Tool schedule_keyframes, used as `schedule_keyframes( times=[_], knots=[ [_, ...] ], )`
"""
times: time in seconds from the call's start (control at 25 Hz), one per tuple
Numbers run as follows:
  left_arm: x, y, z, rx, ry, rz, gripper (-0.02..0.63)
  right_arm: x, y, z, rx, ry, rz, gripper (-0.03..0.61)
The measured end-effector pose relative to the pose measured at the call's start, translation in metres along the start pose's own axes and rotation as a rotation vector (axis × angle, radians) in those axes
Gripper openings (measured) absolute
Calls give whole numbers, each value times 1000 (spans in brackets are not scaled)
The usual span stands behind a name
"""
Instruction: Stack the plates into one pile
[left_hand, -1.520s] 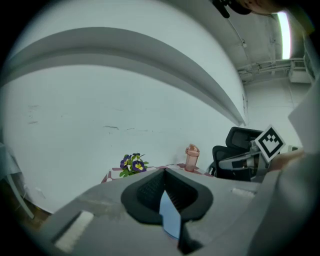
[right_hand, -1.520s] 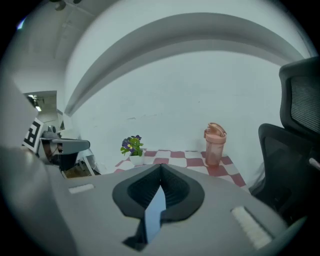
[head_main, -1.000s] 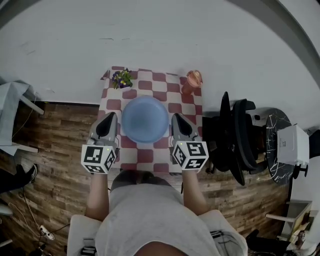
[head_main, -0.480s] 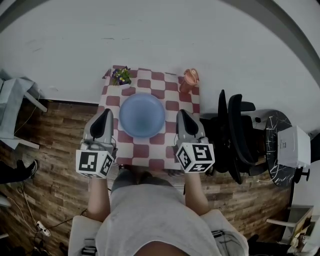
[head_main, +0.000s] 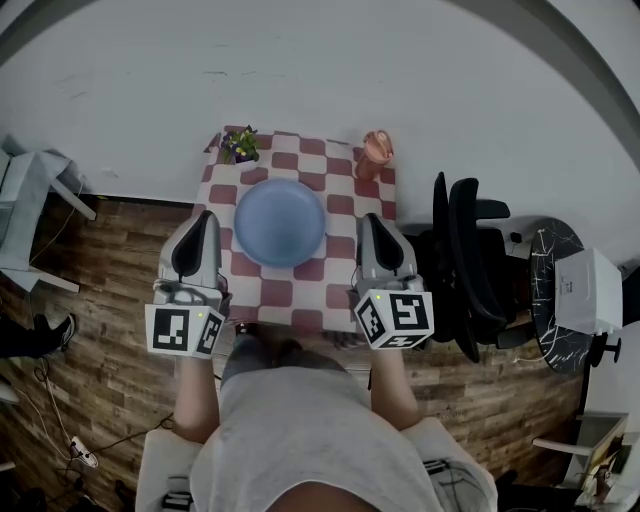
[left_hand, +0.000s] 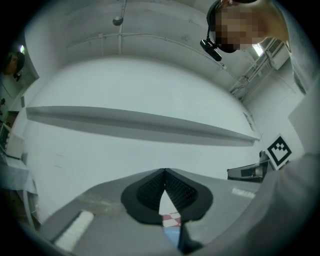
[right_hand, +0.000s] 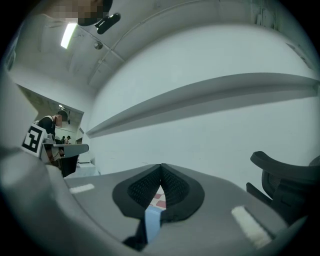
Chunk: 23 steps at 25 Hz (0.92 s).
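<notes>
Fingers (left_hand: 149, 192) of left gripper (left_hand: 164, 173): pressed together at the tips, nothing between them. A sliver of checked cloth and blue shows through the gap below the tips.

Fingers (right_hand: 141, 189) of right gripper (right_hand: 161, 167): likewise closed tip to tip, empty. The same blue and checked sliver shows below.

Both grippers, head view: held either side of the plates (head_main: 280, 222), left one at the left edge of the surface, right one at the right edge. Neither touches the plates. Marker cubes (head_main: 185, 330) sit at the rear of each, nearest the person.

Plates: blue, round, lying at the middle of the surface on a red-and-white checked cloth (head_main: 292, 293). Seen from above as one disc; number of layers cannot be told.

Flower pot (head_main: 240, 144): far left corner of the cloth, apart from the plates.

Jug (head_main: 374, 155): pink, far right corner, upright.

Chair (head_main: 465, 265): black, just right of the surface.

Floor (head_main: 110, 330): wood planks. Wall (head_main: 300, 70): plain white, behind the surface.
</notes>
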<state>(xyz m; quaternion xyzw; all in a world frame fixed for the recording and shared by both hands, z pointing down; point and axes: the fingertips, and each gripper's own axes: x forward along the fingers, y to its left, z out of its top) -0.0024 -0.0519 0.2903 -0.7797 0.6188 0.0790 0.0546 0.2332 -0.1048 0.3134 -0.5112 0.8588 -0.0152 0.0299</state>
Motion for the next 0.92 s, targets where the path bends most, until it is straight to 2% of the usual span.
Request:
schedule_keyframes(
  times=[0.56, 0.92],
  knots=[
    [-2, -22, -2, -4, 9, -6, 5, -21, -12, -2, 27, -12, -11, -2],
    [-1, -22, -3, -5, 17, 9, 5, -22, -12, -5, 37, -10, -5, -2]
  ],
)
